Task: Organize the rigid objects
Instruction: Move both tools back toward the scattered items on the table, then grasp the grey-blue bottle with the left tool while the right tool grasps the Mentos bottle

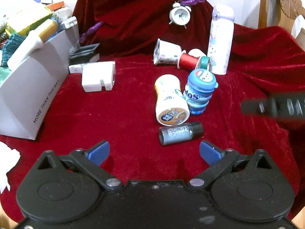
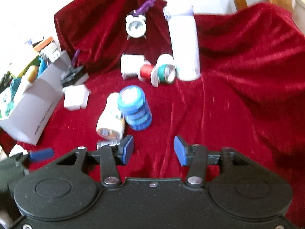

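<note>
On the red velvet cloth lie a small grey bottle with a black cap point(image 1: 180, 133), a white and orange gum bottle on its side point(image 1: 170, 99) and an upright blue Mentos bottle point(image 1: 200, 92). Behind them are a tipped white cup point(image 1: 166, 52), a red thread spool point(image 1: 187, 60), a green tape roll point(image 1: 205, 62), a tall white flask point(image 1: 221, 40) and a white alarm clock point(image 1: 180, 15). My left gripper point(image 1: 154, 151) is open and empty, just short of the grey bottle. My right gripper point(image 2: 154, 149) is open and empty, right of the gum bottle point(image 2: 110, 118) and Mentos bottle point(image 2: 135, 107).
A grey box point(image 1: 34, 87) full of items stands at the left. A white charger block point(image 1: 99, 78) and a dark tray point(image 1: 84, 52) lie beside it. The right gripper shows blurred at the right edge point(image 1: 276, 106). A wooden chair point(image 1: 280, 2) stands behind.
</note>
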`<state>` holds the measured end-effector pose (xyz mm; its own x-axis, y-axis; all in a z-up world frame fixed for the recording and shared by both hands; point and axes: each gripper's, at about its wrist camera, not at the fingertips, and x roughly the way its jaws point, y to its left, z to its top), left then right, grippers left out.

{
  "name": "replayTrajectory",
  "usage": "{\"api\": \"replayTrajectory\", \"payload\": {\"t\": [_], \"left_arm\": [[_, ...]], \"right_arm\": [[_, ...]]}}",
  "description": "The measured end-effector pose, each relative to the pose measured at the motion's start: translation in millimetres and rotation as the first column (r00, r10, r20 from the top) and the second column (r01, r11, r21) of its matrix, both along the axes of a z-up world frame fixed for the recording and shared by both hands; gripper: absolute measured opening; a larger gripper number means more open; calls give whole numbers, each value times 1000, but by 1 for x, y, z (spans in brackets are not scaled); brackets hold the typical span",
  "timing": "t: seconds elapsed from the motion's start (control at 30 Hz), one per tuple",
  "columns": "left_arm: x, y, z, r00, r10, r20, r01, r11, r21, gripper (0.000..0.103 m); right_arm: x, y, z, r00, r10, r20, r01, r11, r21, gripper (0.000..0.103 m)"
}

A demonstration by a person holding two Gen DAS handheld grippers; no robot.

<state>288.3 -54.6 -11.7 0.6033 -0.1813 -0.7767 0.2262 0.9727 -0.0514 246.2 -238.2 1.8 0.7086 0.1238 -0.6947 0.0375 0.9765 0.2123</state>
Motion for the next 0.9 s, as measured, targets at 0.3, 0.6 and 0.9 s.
{"api": "replayTrajectory", "payload": {"t": [0.3, 0.6, 0.9], "left_arm": [[-10, 6, -17, 1000, -23, 4, 23, 998, 57, 102], [-5, 1, -17, 999, -38, 37, 38, 999, 13, 102], [9, -31, -19, 992, -79, 100, 82, 996, -24, 102]], "right_arm": [[53, 30, 2, 995, 65, 79, -63, 997, -38, 50], [77, 26, -19, 997, 54, 48, -51, 996, -73, 49], [57, -34, -28, 995, -98, 33, 99, 995, -10, 50]]}}
